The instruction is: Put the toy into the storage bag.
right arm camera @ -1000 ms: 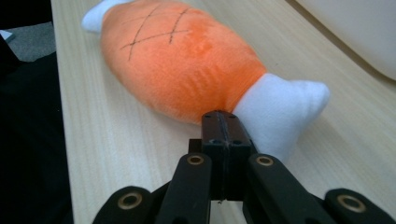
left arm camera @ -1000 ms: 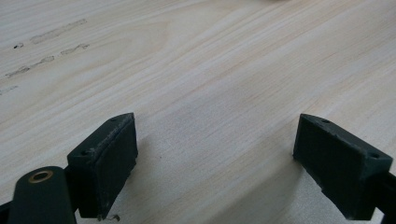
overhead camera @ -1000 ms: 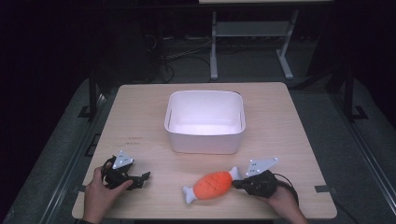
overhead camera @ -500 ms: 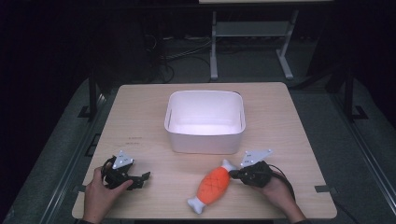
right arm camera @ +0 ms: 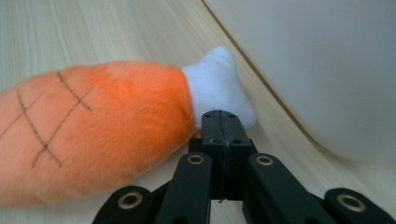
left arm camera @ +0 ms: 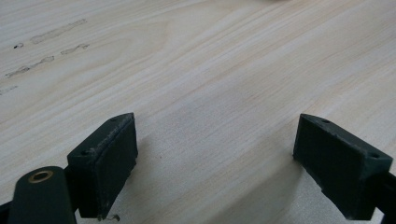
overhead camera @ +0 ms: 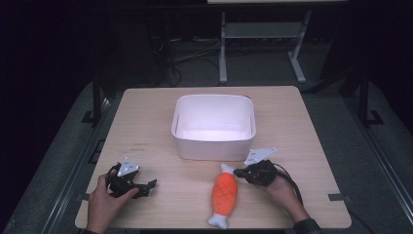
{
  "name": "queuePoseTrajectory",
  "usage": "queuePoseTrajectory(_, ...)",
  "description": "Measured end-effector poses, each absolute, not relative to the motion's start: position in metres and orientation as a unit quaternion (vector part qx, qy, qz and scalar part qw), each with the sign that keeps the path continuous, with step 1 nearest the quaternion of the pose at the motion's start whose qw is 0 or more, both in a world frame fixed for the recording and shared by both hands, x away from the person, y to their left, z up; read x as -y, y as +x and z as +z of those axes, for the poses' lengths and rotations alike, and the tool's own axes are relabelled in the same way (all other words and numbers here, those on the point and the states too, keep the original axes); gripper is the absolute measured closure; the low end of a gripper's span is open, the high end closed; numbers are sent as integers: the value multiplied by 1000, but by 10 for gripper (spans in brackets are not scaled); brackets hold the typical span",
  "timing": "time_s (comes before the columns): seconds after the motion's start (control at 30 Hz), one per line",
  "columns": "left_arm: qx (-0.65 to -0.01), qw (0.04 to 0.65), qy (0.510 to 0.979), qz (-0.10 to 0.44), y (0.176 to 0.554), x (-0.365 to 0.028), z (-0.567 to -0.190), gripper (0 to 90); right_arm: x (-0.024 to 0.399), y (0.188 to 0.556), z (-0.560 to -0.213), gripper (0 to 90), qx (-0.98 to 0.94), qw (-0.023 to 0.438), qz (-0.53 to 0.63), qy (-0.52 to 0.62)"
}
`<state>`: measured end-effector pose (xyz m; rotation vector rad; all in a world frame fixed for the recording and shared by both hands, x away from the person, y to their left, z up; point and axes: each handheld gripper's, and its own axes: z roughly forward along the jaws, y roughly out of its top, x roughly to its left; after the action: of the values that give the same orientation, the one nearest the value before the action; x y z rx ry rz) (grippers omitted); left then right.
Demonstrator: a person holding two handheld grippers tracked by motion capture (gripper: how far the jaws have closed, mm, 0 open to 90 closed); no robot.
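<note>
Up close — right gripper [right arm camera: 223, 122] touches plush toy's [right arm camera: 93, 140] white end.

The plush toy [overhead camera: 224, 193] is orange with dark crosshatch lines and white ends; the bin [overhead camera: 214, 144] is white.

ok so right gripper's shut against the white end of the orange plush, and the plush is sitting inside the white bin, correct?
Not inside. The orange plush lies on the table in front of the white bin, as the high view shows. The right gripper is shut against its white end.

Both grippers, left [overhead camera: 146, 186] and right [overhead camera: 238, 171], were black, each topped by a grey three-cornered plate. Brass-ringed rivets studded the linkages; a black cable trailed from the right one.
</note>
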<state>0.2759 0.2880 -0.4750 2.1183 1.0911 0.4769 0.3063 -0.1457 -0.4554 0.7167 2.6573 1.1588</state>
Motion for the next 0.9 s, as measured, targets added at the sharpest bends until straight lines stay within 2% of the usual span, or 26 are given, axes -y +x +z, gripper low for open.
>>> queuePoseTrajectory(0.9, -422, 349, 817, 184, 276, -288, -475, 129, 89, 327, -454, 896, -894, 73, 392, 204)
